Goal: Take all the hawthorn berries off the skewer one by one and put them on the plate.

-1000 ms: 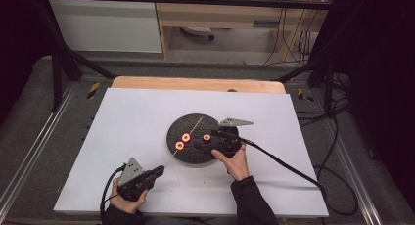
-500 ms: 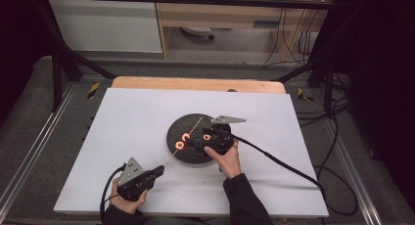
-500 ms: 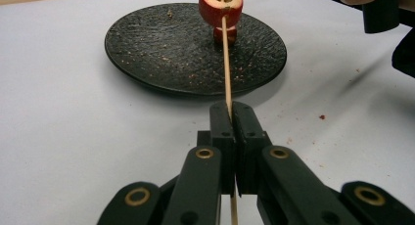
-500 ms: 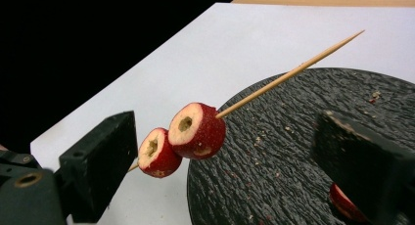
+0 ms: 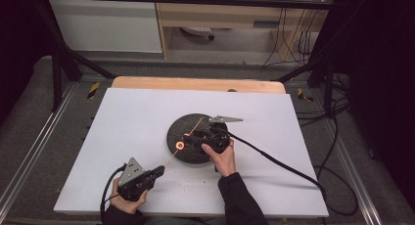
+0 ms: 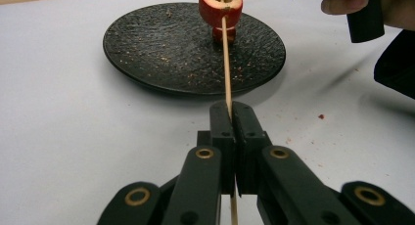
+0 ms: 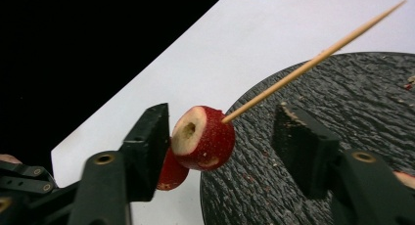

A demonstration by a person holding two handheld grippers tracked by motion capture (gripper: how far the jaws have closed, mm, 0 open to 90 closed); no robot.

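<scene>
Just fruit piece [image 7: 203,137] between parted jaws

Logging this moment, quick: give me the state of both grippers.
Left gripper: shut on the skewer.
Right gripper: open, jaws just closing around the fruit piece, far jaw not touching it.

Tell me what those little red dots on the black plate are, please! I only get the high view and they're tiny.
Observer: The left gripper view shows cored red fruit. One fruit piece is threaded on the skewer, above a second piece on the plate.
Operator: Is the left gripper really pinching the stick?
Observer: Yes. The left gripper is shut on the skewer, with its jaws pressed together around it.
Operator: And the right one?
Observer: In its own view, the right gripper has just been closing. The threaded fruit piece is between its jaws, but one jaw stands clear of it.
</scene>
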